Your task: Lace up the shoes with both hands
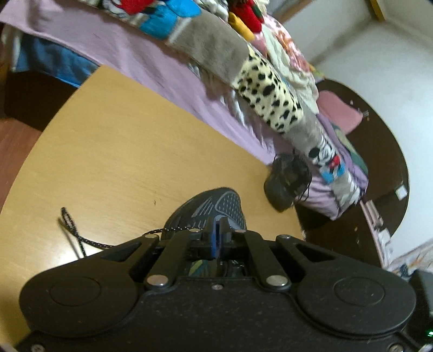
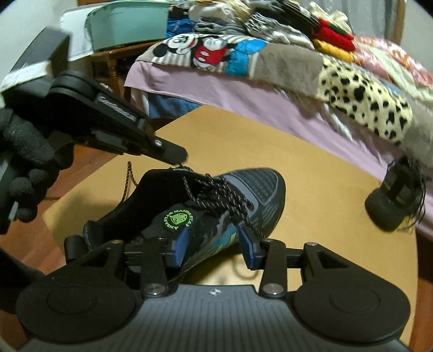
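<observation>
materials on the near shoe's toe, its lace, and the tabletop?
Shoe toe: looks like knit mesh, matte, a gridded texture showing. Lace: braided cord, black with pale flecks that may be reflective. Tabletop: light wood or wood-look laminate, smooth with faint grain and a soft sheen; cannot tell which.

This is a bedroom in a home. In the right wrist view a bed (image 2: 216,92) with a lilac sheet runs from 11 to 3 o'clock behind the tan wooden table (image 2: 311,168), covered by a cartoon-mouse patchwork blanket (image 2: 205,51) and heaps of folded clothes (image 2: 284,24). A wooden bedside stand (image 2: 108,62) at 10 o'clock and reddish wood flooring (image 2: 29,249) at 8 o'clock complete the domestic look.
</observation>
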`<move>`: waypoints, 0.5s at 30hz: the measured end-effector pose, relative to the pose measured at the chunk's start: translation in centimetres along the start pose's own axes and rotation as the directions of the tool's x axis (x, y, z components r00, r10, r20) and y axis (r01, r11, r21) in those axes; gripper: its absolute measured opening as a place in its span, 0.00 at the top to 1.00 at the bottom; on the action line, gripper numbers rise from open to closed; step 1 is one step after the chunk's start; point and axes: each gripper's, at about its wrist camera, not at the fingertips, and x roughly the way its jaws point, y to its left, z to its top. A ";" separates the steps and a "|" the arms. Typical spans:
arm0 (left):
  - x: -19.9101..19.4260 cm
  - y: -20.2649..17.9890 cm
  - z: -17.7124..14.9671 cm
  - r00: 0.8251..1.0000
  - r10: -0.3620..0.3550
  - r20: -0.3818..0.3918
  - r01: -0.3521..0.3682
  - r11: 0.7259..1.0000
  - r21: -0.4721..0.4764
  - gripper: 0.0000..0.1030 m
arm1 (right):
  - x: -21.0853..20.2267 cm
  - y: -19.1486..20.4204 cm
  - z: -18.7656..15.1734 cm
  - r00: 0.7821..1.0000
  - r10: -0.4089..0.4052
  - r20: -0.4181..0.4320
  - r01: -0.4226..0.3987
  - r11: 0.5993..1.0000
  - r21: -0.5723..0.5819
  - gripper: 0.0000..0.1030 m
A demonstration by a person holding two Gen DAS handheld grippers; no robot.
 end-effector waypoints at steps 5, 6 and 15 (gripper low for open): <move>-1.2 1.1 0.4 0.998 0.008 0.056 -0.005 0.998 -0.055 1.00 | 0.2 -0.8 0.1 0.999 0.038 -0.018 -0.036 0.995 0.096 0.64; -1.4 1.2 0.6 0.998 0.009 0.064 -0.005 0.998 -0.060 1.00 | 0.2 -0.7 0.1 0.999 0.034 -0.021 -0.032 0.995 0.095 0.64; -3.1 1.7 4.2 0.986 0.013 0.168 0.001 0.997 -0.080 1.00 | -0.1 -0.3 0.6 0.999 0.016 -0.030 -0.013 0.997 0.072 0.64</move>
